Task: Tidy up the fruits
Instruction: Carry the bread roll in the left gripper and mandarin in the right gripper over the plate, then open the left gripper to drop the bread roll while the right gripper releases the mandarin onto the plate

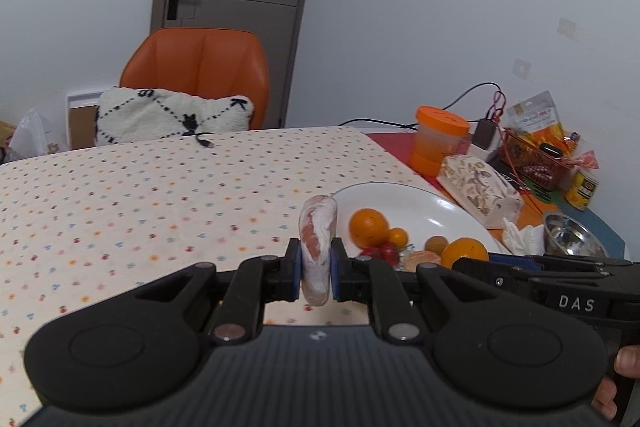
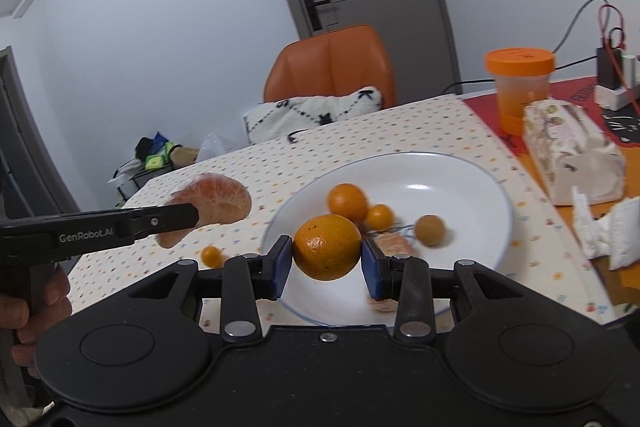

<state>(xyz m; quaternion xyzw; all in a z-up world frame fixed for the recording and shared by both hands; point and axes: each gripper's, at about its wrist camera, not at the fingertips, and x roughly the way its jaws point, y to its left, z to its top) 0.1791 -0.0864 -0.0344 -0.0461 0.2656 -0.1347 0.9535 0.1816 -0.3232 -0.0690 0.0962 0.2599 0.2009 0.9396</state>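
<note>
Two claws grip fruit: left claw [image 1: 316, 269] narrowly pinches a grapefruit wedge [image 1: 318, 247]; right claw [image 2: 326, 263] clamps wide on an orange [image 2: 327, 247].

From my left wrist view, the dotted tablecloth [image 1: 140, 195] from nine to twelve o'clock lies open, room to pass. At two o'clock the white plate [image 1: 420, 203] is crowded with fruit near its front; its far half is bare. Beyond, at two to three, an orange-lidded jar [image 1: 438, 143], a tissue pack [image 1: 478, 189] and a steel bowl [image 1: 570, 239] block the way.
</note>
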